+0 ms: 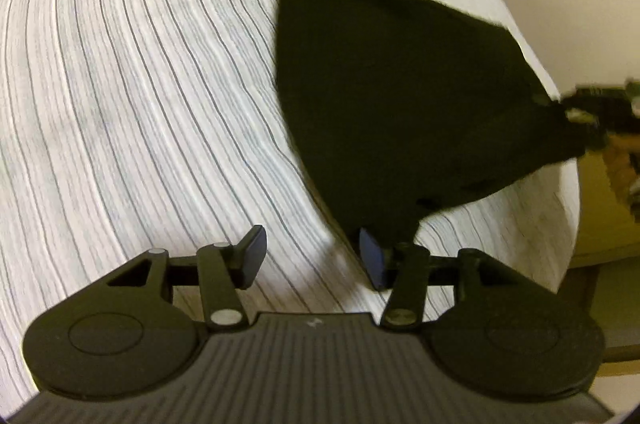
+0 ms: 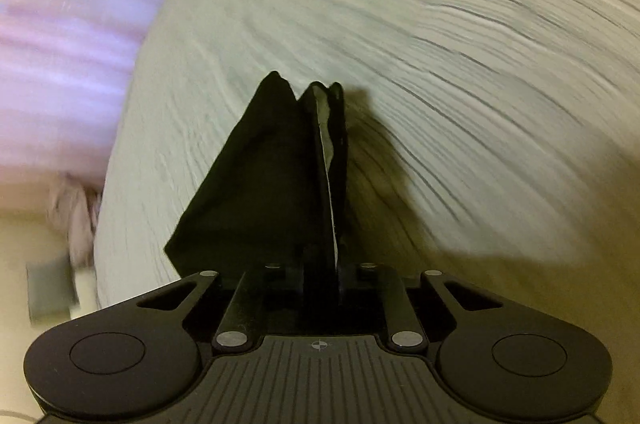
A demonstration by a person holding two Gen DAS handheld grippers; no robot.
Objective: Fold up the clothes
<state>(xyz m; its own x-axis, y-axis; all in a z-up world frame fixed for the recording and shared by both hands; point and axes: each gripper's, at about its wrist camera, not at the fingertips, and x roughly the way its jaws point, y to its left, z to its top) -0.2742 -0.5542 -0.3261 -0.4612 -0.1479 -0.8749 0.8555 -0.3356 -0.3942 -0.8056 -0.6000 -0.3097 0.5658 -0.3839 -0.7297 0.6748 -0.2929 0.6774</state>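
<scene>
- Your left gripper (image 1: 314, 256) tilts steeply down over the striped bed (image 1: 140, 84), jaws apart; the black garment (image 1: 392, 96) spreads toward 1 o'clock, one corner touching its right finger (image 1: 372, 258).
- Your right gripper (image 2: 326, 260) angles down, clamped on the garment's folded edge.

Striped white bedsheet (image 1: 140, 84), cream wall (image 1: 560, 4), pink blurred bedding (image 2: 60, 44), dim warm light
</scene>
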